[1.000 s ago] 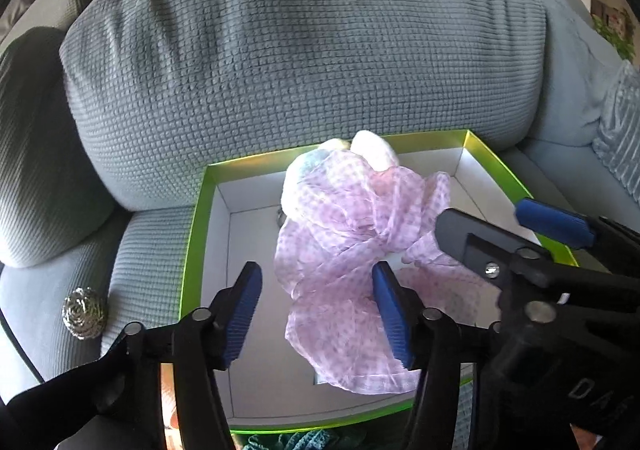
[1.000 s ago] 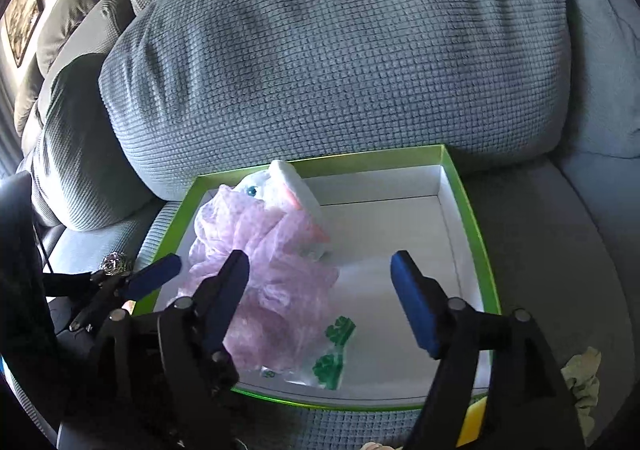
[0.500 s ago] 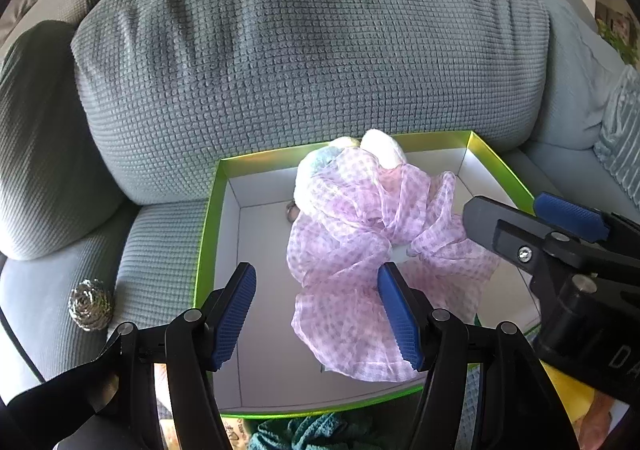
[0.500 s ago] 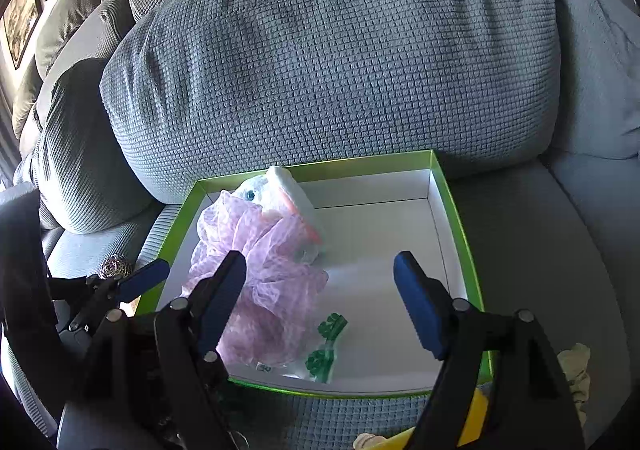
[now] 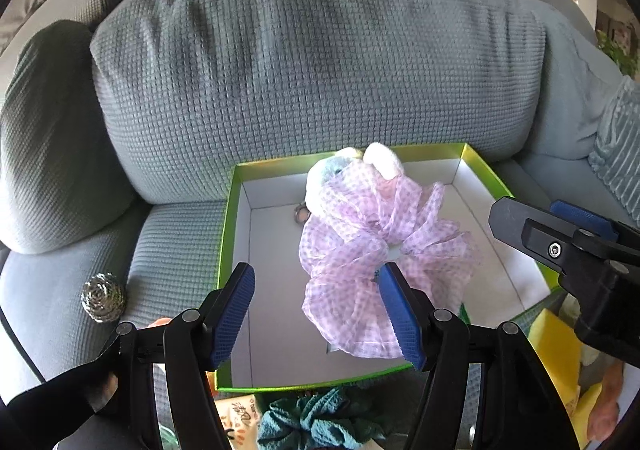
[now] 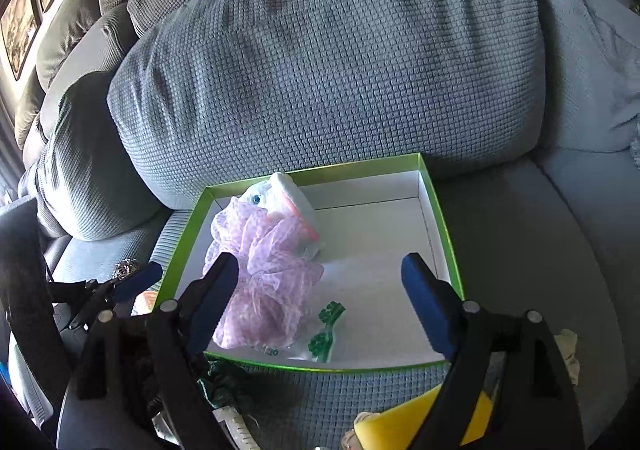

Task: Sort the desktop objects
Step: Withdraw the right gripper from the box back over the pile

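Left wrist view: the left gripper [image 5: 316, 314] hangs low in the frame, jaws apart and empty, over the near edge of the green box [image 5: 226, 234]. The pink scarf [image 5: 376, 250] lies inside the box, just past the right-hand blue pad. Right wrist view: the right gripper [image 6: 320, 298] is opening wide, nothing between its jaws, the scarf [image 6: 264, 278] beside its left-hand pad at lower left of centre.
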A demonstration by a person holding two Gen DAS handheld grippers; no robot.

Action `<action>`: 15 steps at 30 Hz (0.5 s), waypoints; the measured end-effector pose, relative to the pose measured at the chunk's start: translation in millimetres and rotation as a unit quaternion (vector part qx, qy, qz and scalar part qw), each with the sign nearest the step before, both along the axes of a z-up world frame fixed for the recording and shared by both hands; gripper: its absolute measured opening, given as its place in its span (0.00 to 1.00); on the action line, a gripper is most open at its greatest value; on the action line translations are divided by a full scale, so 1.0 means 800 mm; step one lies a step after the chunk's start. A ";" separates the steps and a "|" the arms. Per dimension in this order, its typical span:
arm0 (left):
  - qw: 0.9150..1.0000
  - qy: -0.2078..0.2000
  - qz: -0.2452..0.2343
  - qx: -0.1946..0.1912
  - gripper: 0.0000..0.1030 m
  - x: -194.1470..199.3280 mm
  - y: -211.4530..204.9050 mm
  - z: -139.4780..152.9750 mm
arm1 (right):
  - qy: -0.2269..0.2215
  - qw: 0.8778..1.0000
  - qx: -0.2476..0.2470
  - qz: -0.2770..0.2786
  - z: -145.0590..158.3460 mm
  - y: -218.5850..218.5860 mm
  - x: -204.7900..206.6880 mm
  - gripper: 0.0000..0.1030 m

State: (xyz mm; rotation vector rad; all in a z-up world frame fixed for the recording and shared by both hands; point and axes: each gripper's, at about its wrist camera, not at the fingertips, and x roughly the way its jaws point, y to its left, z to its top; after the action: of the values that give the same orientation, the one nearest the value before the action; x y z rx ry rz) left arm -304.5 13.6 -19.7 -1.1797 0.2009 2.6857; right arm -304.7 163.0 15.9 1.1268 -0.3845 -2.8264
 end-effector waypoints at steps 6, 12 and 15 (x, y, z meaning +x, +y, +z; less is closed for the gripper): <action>1.000 0.002 -0.016 0.008 0.64 0.019 0.003 0.012 | -0.001 1.000 -0.002 0.000 0.011 0.007 0.014 0.86; 1.000 -0.001 -0.020 0.004 0.64 0.035 0.002 0.014 | -0.010 1.000 0.001 -0.004 0.012 0.011 0.028 0.89; 1.000 -0.009 -0.016 0.005 0.68 0.039 -0.002 0.013 | -0.015 1.000 0.004 -0.006 0.011 0.012 0.035 0.91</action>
State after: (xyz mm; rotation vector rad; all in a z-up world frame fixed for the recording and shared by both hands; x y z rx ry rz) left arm -273.4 12.2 -9.4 -1.1862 0.2015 2.6443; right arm -276.8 172.7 24.9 1.1739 -0.3847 -2.8256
